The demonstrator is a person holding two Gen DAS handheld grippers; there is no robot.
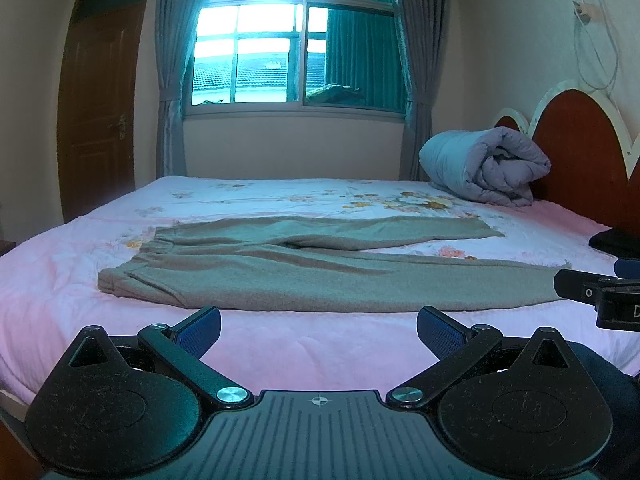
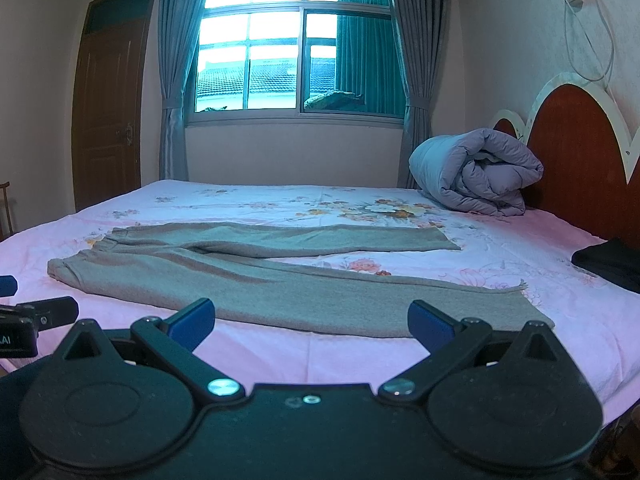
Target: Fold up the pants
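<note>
Grey-brown pants (image 1: pixel 304 276) lie flat on the pink floral bed, waistband to the left, both legs spread to the right; they also show in the right wrist view (image 2: pixel 256 284). My left gripper (image 1: pixel 319 328) is open and empty, just short of the near leg's front edge. My right gripper (image 2: pixel 311 322) is open and empty, in front of the near leg toward its cuff (image 2: pixel 516 300). The right gripper shows at the right edge of the left wrist view (image 1: pixel 592 292); the left gripper shows at the left edge of the right wrist view (image 2: pixel 40 312).
A rolled lilac quilt (image 1: pixel 484 168) sits by the red headboard (image 1: pixel 580 148) at the back right. A dark garment (image 2: pixel 608 264) lies on the bed's right side. A window with curtains and a brown door (image 1: pixel 100 108) are behind the bed.
</note>
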